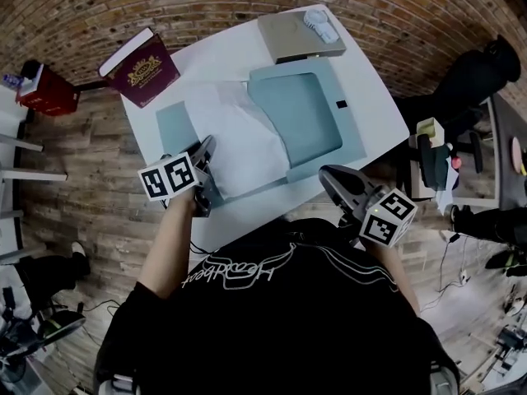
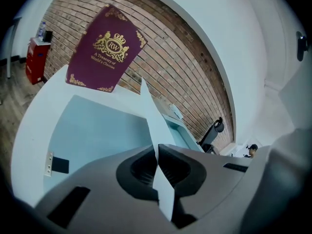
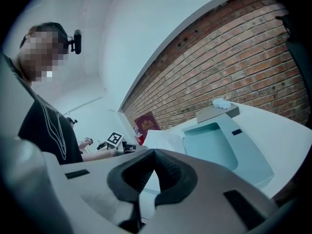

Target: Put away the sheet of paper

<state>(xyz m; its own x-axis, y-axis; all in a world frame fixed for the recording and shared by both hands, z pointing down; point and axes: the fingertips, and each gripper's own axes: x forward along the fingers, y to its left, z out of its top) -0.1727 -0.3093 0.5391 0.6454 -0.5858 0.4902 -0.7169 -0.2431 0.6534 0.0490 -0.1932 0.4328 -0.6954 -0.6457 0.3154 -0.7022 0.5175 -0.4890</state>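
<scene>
A white sheet of paper [image 1: 239, 142] lies half on the open pale blue folder [image 1: 298, 120] and half on the white table [image 1: 375, 97]. My left gripper [image 1: 206, 148] is shut on the sheet's near left edge. In the left gripper view the paper [image 2: 157, 126] stands edge-on between the closed jaws [image 2: 158, 152]. The folder's left flap [image 2: 92, 130] lies flat under it. My right gripper [image 1: 331, 176] hovers at the table's near right edge, beside the folder, shut with nothing in it; in its own view the jaws [image 3: 153, 152] meet, and the sheet [image 3: 165, 139] and folder [image 3: 214, 145] lie ahead.
A maroon book [image 1: 142, 68] overhangs the table's far left corner. A grey box [image 1: 296, 35] with a crumpled white thing [image 1: 321, 25] on it sits at the far edge. A red box [image 1: 45, 89] stands on the floor to the left, cluttered furniture [image 1: 432, 159] to the right.
</scene>
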